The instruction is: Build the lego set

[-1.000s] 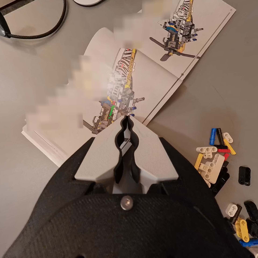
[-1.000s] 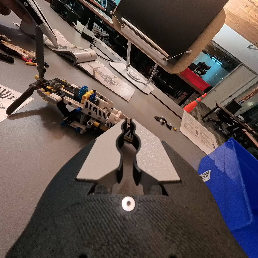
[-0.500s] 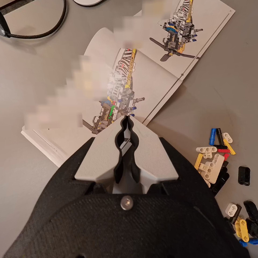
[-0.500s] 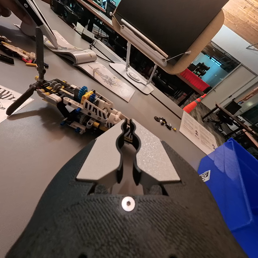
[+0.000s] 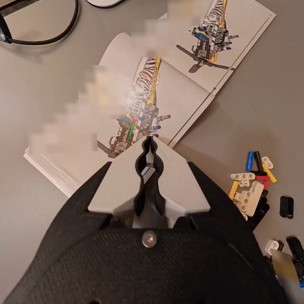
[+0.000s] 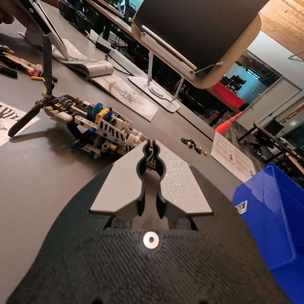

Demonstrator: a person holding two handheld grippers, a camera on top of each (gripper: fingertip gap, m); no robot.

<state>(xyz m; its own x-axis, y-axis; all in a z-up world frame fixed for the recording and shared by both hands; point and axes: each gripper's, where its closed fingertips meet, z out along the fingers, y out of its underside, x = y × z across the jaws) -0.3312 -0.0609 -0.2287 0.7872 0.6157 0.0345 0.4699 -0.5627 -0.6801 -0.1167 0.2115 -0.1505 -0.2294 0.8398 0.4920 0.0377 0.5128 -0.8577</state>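
My left gripper (image 5: 150, 138) is shut and empty, held above the open instruction booklet (image 5: 181, 92). A pile of loose lego pieces (image 5: 250, 185) lies on the grey table to its right. In the right wrist view the part-built lego plane (image 6: 102, 130) with a black propeller (image 6: 46, 65) rests on the table. My right gripper (image 6: 151, 142) stands at the plane's rear. Its jaws are closed to a thin gap around the striped tail, which shows between the pads.
A black cable (image 5: 49, 39) loops at the far left. A blue bin (image 6: 271, 222) stands close on the right. A monitor stand (image 6: 158, 92), a second booklet (image 6: 128, 97), small dark parts (image 6: 194, 146) and a printed sheet (image 6: 233, 156) lie beyond the plane. The gap from one gripper's tips to the other's is roughly 35 centimeters. The part-built lego plane (image 6: 102, 130) lies around 6 centimeters away from my right fingertips.
Almost nothing has changed. Both views have shifted very slightly, and both grippers stay as they were.
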